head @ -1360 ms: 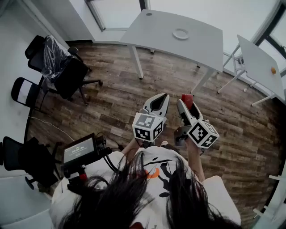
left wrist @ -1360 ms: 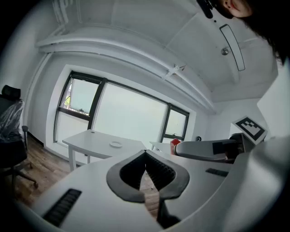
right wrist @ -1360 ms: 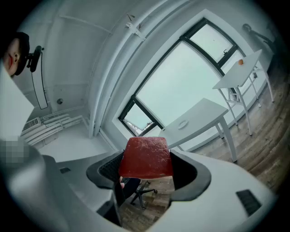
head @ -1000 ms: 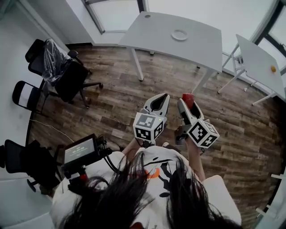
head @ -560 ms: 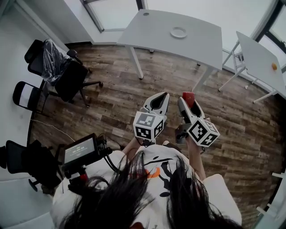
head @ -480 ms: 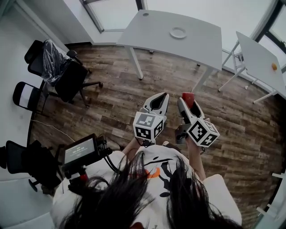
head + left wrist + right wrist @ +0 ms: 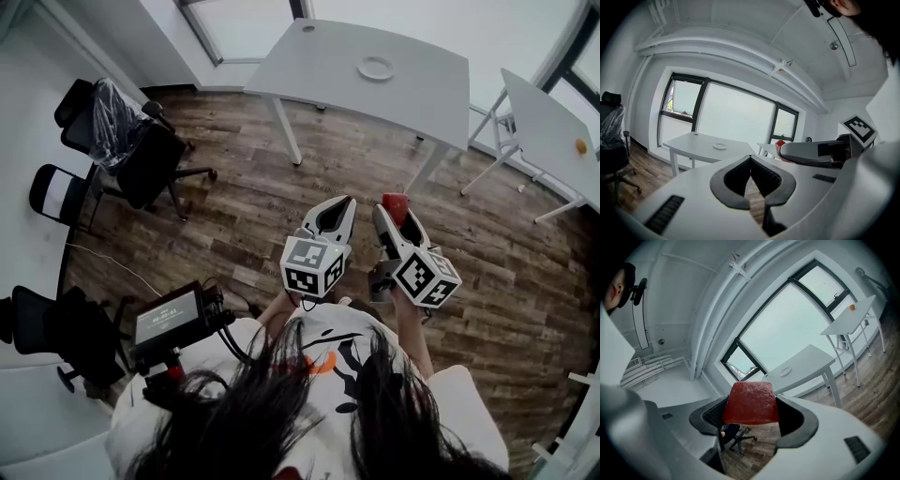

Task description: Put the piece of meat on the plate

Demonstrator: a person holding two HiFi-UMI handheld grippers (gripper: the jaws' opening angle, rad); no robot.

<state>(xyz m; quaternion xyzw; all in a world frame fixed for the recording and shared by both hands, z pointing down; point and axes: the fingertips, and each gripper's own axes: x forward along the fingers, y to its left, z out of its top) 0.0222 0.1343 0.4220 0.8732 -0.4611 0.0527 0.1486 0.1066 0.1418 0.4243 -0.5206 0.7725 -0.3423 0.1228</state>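
Well off to the left of both tongs, black office chairs [image 7: 141, 161] stand on the wooden floor [image 7: 234, 220], one of them draped in clear plastic. Nearer, low and to the left of the left tongs [image 7: 343, 201], a small monitor [image 7: 166, 317] sits on a rig at the person's side. The left tongs [image 7: 750, 159] are held out over the floor with their jaws drawn together at the tips. Nothing sits between them, and only floorboards show through the oval gap behind the tips.

Just beside them on the right, the right tongs [image 7: 387, 218] are raised to about the same height and point the same way. Their jaws are clamped on the piece of meat [image 7: 396, 204], a flat red slab that stands up past the tips of the right tongs [image 7: 753, 420]; the piece of meat [image 7: 751, 401] is gripped by its lower part.

Ahead of both tongs and well apart from them stands a white table [image 7: 319, 66] bearing the plate [image 7: 376, 67], small, round and white. It is empty, as the left gripper view [image 7: 720, 146] and the right gripper view [image 7: 786, 371] both show. Further right of the right tongs is a second white table [image 7: 544, 122] with a small orange object [image 7: 580, 146] on it.
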